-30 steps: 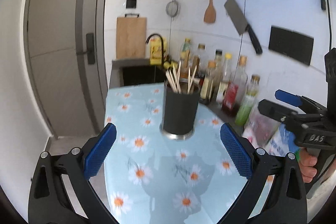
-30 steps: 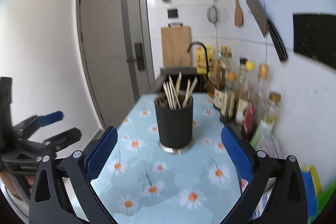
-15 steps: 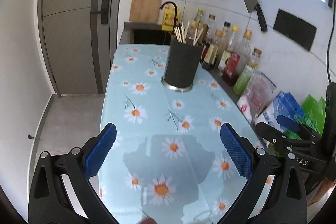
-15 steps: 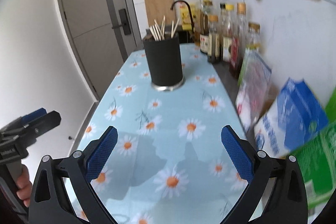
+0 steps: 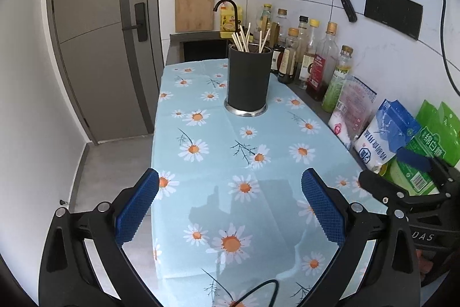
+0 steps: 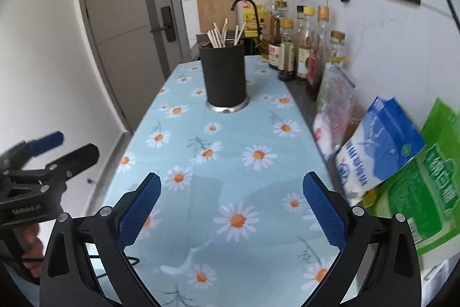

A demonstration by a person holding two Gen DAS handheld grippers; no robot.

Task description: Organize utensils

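A long counter under a daisy-print tablecloth (image 5: 258,134) fills the view, bare at the near end. Along its right edge lean a green bag (image 6: 422,192) and a blue-and-white bag (image 6: 376,151), with a row of bottles (image 5: 316,59) further back against the wall. Toward the far end, near the middle of the cloth, stands the black utensil holder (image 5: 249,79), upright, wooden chopsticks (image 5: 244,41) poking out of its top. Left gripper (image 5: 230,209) hangs over the near edge, jaws spread wide, nothing between the blue pads. Right gripper (image 6: 231,209) likewise: wide apart, empty, well short of the holder.
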